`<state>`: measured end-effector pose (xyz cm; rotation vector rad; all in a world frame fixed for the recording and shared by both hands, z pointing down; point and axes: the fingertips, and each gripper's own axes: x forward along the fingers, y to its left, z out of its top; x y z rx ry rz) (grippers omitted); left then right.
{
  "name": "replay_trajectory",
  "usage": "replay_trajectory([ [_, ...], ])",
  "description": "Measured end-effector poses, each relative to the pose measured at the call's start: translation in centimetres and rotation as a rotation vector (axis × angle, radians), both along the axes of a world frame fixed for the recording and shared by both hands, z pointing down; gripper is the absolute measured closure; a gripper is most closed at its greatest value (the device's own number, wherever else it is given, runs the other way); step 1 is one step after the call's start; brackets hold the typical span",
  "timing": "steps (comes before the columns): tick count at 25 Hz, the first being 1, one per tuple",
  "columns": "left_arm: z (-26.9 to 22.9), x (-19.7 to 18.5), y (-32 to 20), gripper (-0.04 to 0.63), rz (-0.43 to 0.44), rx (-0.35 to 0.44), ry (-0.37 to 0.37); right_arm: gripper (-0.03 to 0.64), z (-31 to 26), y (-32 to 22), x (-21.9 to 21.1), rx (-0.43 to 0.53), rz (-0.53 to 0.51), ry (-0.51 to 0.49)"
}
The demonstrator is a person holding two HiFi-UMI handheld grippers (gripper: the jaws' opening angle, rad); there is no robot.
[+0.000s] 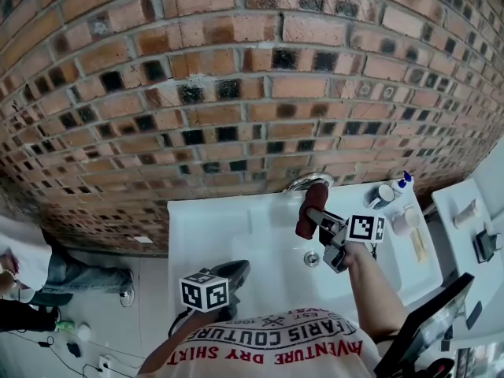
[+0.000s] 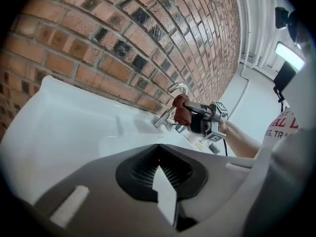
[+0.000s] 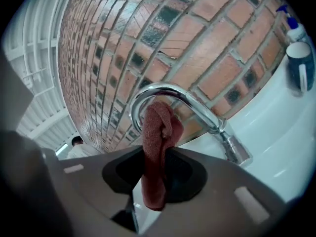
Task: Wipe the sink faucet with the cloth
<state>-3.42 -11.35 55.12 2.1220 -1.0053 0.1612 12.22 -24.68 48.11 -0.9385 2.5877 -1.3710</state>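
A wall of red-brown and black brick (image 1: 236, 93) fills most of what I see ahead. Down at my left the floor (image 1: 153, 264) is pale grey, with cables (image 1: 51, 346) trailing over it and a person (image 1: 24, 257) standing by. At my right stands a white tabletop (image 1: 461, 235) carrying small items, a bright lamp (image 2: 290, 56) shines on that side, and white ribbed panelling (image 3: 29, 58) adjoins the brick.

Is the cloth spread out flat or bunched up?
Bunched up: the cloth is a narrow, folded wad clamped in the right gripper, at the faucet.
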Motion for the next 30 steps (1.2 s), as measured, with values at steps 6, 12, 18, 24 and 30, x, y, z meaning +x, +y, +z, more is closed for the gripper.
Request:
replay_trajectory([
  [6, 0.4, -0.5, -0.3, 0.607, -0.012, -0.007, 0.001, 0.525, 2.2, -3.4, 0.5, -0.024, -0.033, 0.120],
  [12, 1.2, -0.7, -1.0, 0.607, -0.020, -0.027, 0.007, 0.526, 5.2, -5.1, 1.3, -0.103, -0.030, 0.175],
  [18, 2.0, -1.0, -1.4, 0.607, -0.024, -0.044, 0.010, 0.528, 6.6, -5.7, 2.2, -0.131, -0.029, 0.198],
  [24, 2.1, -0.8, -1.4, 0.607, -0.016, -0.046, 0.010, 0.529, 6.8, -5.6, 2.4, -0.150, -0.026, 0.171],
  [30, 1.9, -1.1, -1.2, 0.607, -0.024, -0.043, 0.011, 0.529, 6.3, -5.6, 2.9, -0.123, 0.028, 0.194],
])
